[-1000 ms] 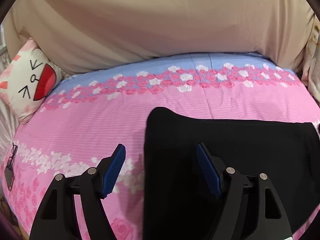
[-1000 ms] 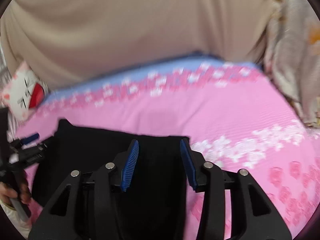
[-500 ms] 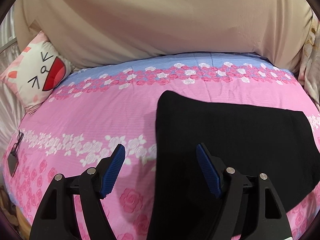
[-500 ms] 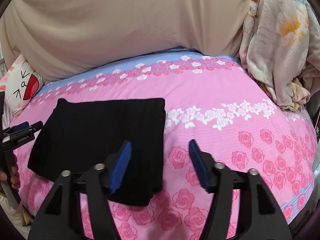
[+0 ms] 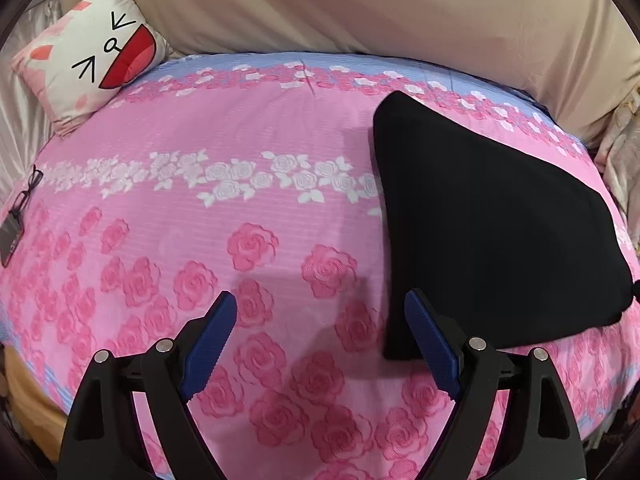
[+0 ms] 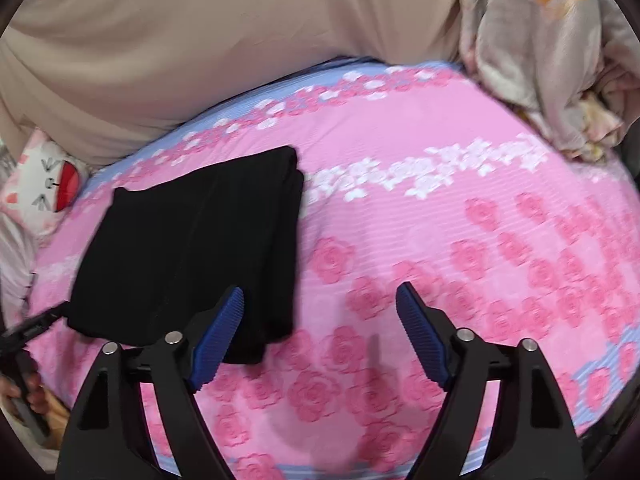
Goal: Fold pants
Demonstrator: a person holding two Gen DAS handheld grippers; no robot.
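Note:
The black pants [image 5: 488, 224] lie folded into a flat rectangle on the pink rose bedspread [image 5: 248, 200]. In the left wrist view my left gripper [image 5: 320, 340] hovers over bare bedspread just left of the pants' near left corner, jaws opening, nothing between them. In the right wrist view the pants [image 6: 192, 248] lie left of centre, and my right gripper [image 6: 320, 328] hangs off their near right corner over the bedspread [image 6: 460, 240], jaws opening and empty. The left tool [image 6: 28, 332] and the hand holding it show at the left edge of that view.
A cat-face cushion [image 5: 92, 52] rests at the bed's far left by the beige headboard cover [image 5: 360, 8]. Glasses and a dark card [image 5: 16, 216] lie near the left edge. A floral blanket [image 6: 540, 52] is piled at the far right.
Both grippers pulled back off the pants toward the bed's near edge, the left sliding left, the right sliding right. The right jaws spread much wider, the left slightly. The pants stayed folded.

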